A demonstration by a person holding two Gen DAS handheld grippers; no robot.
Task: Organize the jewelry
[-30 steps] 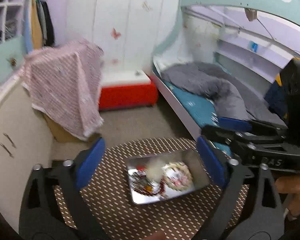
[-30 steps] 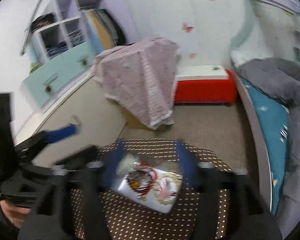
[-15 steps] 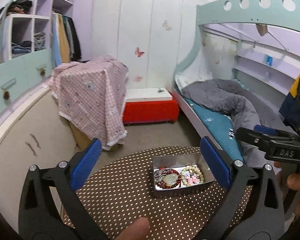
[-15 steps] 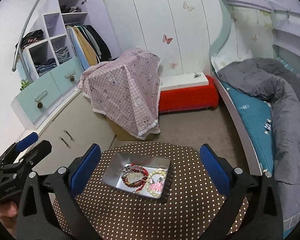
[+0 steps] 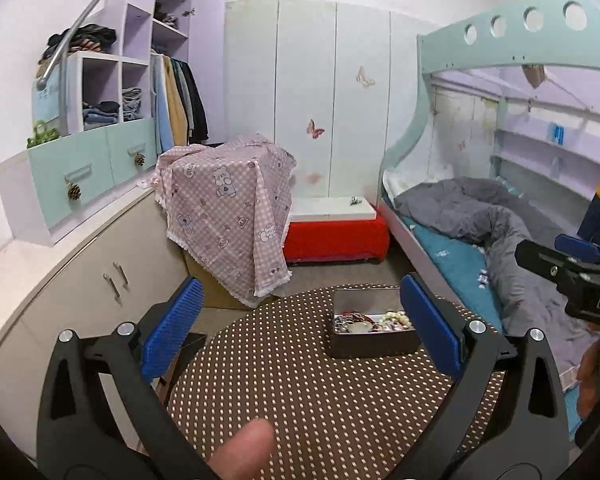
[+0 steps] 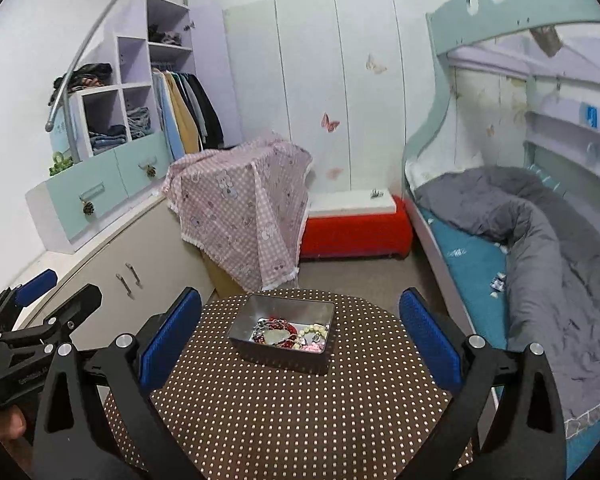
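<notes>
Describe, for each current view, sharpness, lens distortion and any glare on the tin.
Left wrist: sharp, fisheye-bowed bunk rail, dark corners. Right wrist: sharp, similarly curved; soft sheen inside the metal tin, jewelry readable.

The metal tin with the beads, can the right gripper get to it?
Probably yes. The right gripper is open, and nothing stands between it and the metal tin on the dotted table.

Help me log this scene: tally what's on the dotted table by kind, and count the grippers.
Metal tins: 1
Red bead bracelets: 1
Pale bead bracelets: 1
Grippers, left and right, both open: 2
Total: 5
</notes>
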